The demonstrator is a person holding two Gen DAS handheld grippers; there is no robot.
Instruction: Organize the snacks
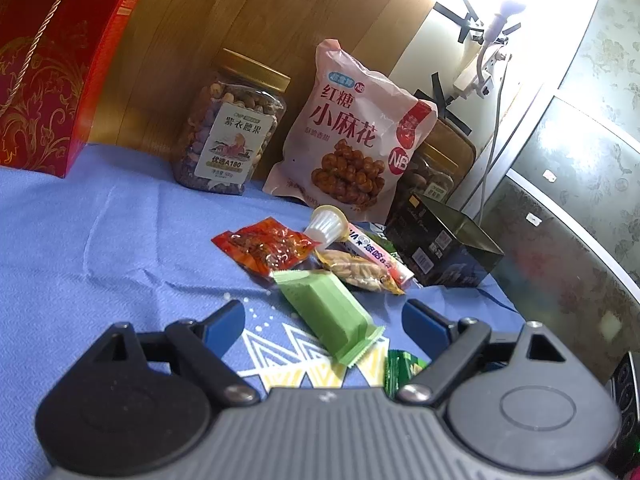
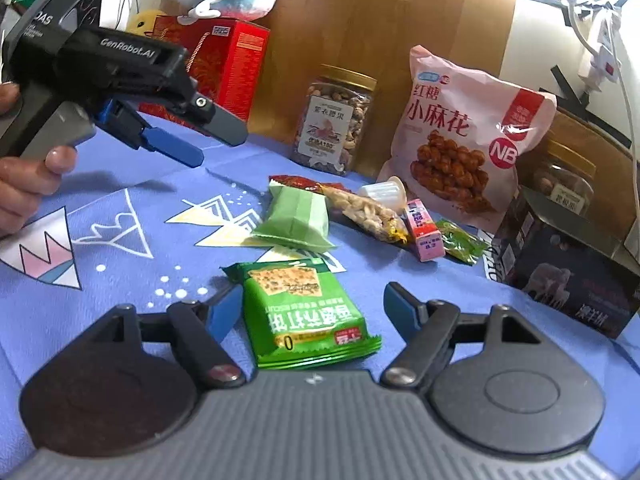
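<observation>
Small snacks lie in a loose pile on the blue cloth: a pale green wafer bar (image 1: 332,314) (image 2: 296,220), a red chili packet (image 1: 264,246), a peanut packet (image 1: 360,270) (image 2: 366,210), a white jelly cup (image 1: 326,224) (image 2: 382,192), a pink candy box (image 2: 424,232) and a green biscuit pack (image 2: 308,312). My left gripper (image 1: 324,320) is open, its jaws either side of the wafer bar's near end. My right gripper (image 2: 312,312) is open around the green biscuit pack. The left gripper also shows in the right wrist view (image 2: 176,148), held above the cloth.
A dark open box (image 1: 444,248) (image 2: 568,268) stands at the right. Behind the pile are a pink snack bag (image 1: 352,136) (image 2: 460,140), a nut jar (image 1: 232,124) (image 2: 336,120) and a red gift box (image 1: 56,60) (image 2: 224,60) against the wooden wall.
</observation>
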